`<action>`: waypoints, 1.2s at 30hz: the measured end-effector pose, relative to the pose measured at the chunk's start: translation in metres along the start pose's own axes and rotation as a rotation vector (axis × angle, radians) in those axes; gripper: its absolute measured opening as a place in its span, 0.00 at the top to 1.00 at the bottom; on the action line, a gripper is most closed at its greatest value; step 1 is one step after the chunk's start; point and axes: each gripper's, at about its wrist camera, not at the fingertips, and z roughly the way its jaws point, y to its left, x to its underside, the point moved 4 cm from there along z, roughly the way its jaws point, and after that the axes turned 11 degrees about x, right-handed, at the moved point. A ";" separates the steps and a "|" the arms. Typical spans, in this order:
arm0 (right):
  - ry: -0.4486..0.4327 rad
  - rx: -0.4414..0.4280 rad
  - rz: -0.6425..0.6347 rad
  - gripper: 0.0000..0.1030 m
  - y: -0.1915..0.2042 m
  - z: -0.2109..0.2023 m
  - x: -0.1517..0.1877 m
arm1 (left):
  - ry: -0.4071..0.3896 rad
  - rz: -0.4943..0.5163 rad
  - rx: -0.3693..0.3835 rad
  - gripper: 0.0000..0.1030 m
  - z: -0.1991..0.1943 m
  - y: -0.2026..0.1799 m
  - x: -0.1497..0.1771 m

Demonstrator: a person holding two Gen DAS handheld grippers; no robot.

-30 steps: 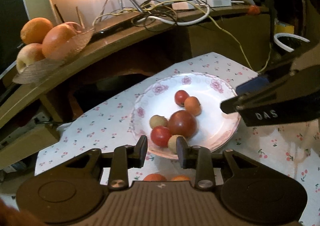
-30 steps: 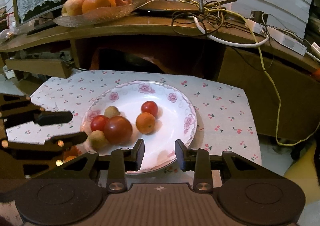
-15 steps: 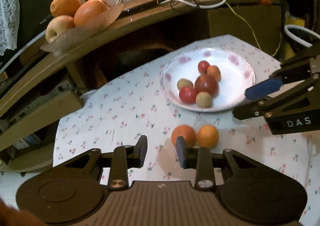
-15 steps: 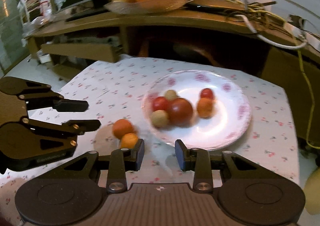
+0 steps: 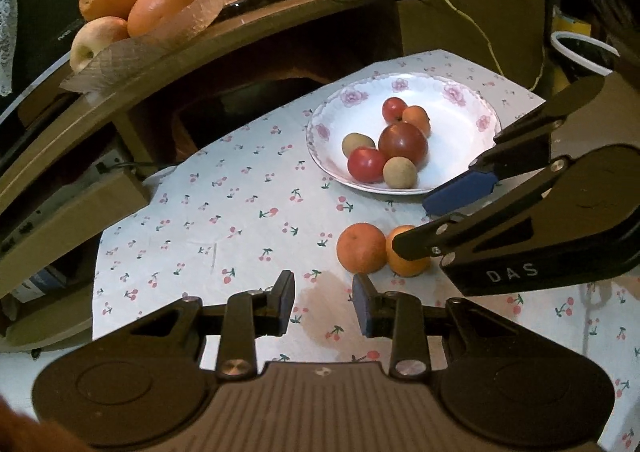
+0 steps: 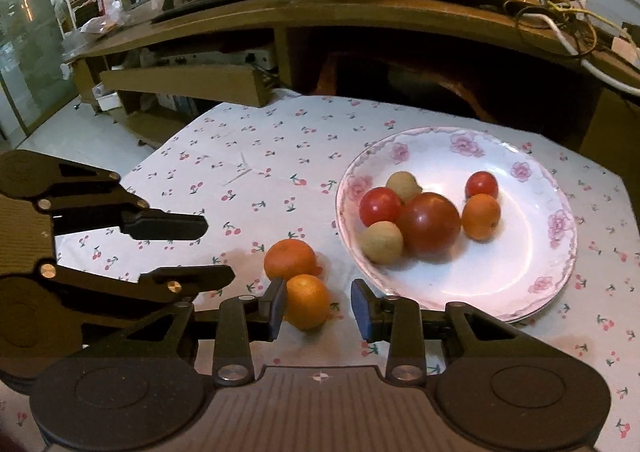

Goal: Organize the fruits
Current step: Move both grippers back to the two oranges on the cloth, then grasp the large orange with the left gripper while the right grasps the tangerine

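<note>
On the cloth, just left of the plate (image 6: pixel 560 252), two oranges touch. The near orange (image 6: pixel 306 302) sits by the right gripper (image 6: pixel 318 306) — nearer its left finger. Both grippers' jaws are spread, holding nothing. The left gripper (image 5: pixel 324 304) is farther off.

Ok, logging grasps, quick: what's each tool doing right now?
Left tool: open, holding nothing.
Right tool: open, holding nothing; an orange sits between its fingers.

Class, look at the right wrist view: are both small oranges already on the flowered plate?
No: both oranges lie on the tablecloth, beside the plate.
</note>
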 end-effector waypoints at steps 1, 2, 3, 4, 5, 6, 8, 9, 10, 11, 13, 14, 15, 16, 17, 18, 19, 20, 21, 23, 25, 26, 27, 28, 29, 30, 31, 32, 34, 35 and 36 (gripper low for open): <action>0.006 -0.006 -0.001 0.66 0.000 0.000 0.000 | 0.002 0.002 0.000 0.63 0.000 0.000 0.000; 0.009 -0.010 -0.004 0.66 0.001 -0.001 0.001 | 0.004 0.003 -0.001 0.63 0.000 0.000 0.001; 0.011 -0.011 -0.006 0.66 0.001 -0.001 0.001 | 0.005 0.002 0.000 0.63 0.001 0.001 0.002; 0.014 -0.016 -0.006 0.66 0.002 -0.001 0.001 | 0.007 0.001 -0.002 0.63 0.001 0.001 0.002; 0.019 -0.021 -0.004 0.66 0.002 0.000 0.001 | 0.009 0.002 -0.003 0.63 0.001 0.001 0.002; 0.023 -0.025 -0.001 0.66 0.002 0.001 0.001 | 0.011 0.004 -0.005 0.63 0.002 0.001 0.002; 0.031 -0.034 0.002 0.66 0.003 0.001 0.002 | 0.013 0.008 -0.002 0.63 0.001 0.002 0.002; 0.037 -0.040 0.002 0.66 0.003 0.001 0.002 | 0.014 0.009 0.001 0.63 0.001 0.002 0.003; 0.044 -0.047 0.002 0.66 0.003 0.001 0.003 | 0.016 0.011 0.004 0.63 0.001 0.003 0.003; 0.050 -0.053 0.001 0.66 0.004 0.002 0.004 | 0.020 0.014 0.004 0.63 0.001 0.004 0.004; 0.058 -0.061 -0.003 0.66 0.007 0.004 0.004 | 0.028 0.014 0.002 0.63 0.002 0.006 0.007; 0.060 -0.063 -0.004 0.66 0.008 0.004 0.004 | 0.031 0.010 0.001 0.63 0.002 0.008 0.008; 0.063 -0.067 -0.007 0.68 0.009 0.005 0.004 | 0.033 0.009 0.001 0.63 0.002 0.009 0.009; 0.069 -0.072 -0.011 0.69 0.011 0.005 0.004 | 0.034 0.009 0.002 0.63 0.002 0.010 0.010; 0.074 -0.075 -0.013 0.70 0.012 0.006 0.004 | 0.034 0.010 0.002 0.63 0.002 0.010 0.011; 0.077 -0.074 -0.013 0.70 0.013 0.007 0.004 | 0.034 0.009 0.002 0.63 0.002 0.010 0.011; 0.077 -0.072 -0.014 0.70 0.014 0.007 0.003 | 0.031 0.006 0.004 0.63 0.002 0.011 0.011; 0.081 -0.072 -0.010 0.70 0.014 0.007 0.003 | 0.028 0.004 0.008 0.63 0.002 0.011 0.010; 0.086 -0.073 0.000 0.70 0.012 0.007 0.002 | 0.027 0.006 0.010 0.63 0.003 0.010 0.008; 0.100 -0.072 0.024 0.70 0.006 0.006 0.003 | 0.021 0.009 0.011 0.63 0.007 0.010 0.004; 0.106 -0.053 0.023 0.70 0.002 0.004 0.004 | 0.014 -0.002 0.031 0.63 0.011 0.010 -0.001; 0.107 -0.041 0.023 0.70 0.000 0.002 0.005 | 0.011 -0.007 0.043 0.63 0.014 0.009 -0.003; 0.110 -0.037 0.028 0.70 -0.003 0.001 0.006 | 0.011 -0.009 0.053 0.63 0.016 0.008 -0.005; 0.114 -0.033 0.033 0.70 -0.006 0.000 0.007 | 0.011 -0.008 0.060 0.63 0.019 0.006 -0.007; 0.117 -0.025 0.034 0.70 -0.009 -0.001 0.008 | 0.013 -0.006 0.065 0.63 0.023 0.004 -0.008; 0.118 -0.016 0.032 0.70 -0.011 -0.002 0.009 | 0.016 -0.002 0.068 0.63 0.026 0.002 -0.009; 0.119 -0.008 0.031 0.70 -0.013 -0.003 0.010 | 0.013 0.004 0.071 0.63 0.028 -0.001 -0.010; 0.118 0.001 0.032 0.70 -0.015 -0.004 0.011 | 0.008 0.010 0.076 0.63 0.029 -0.003 -0.011; 0.121 0.011 0.046 0.70 -0.021 -0.005 0.012 | 0.004 0.006 0.089 0.63 0.031 -0.006 -0.015; 0.122 0.017 0.053 0.70 -0.024 -0.006 0.013 | 0.001 -0.003 0.099 0.63 0.033 -0.007 -0.016; 0.123 0.021 0.057 0.70 -0.026 -0.006 0.013 | 0.000 -0.009 0.108 0.62 0.035 -0.008 -0.017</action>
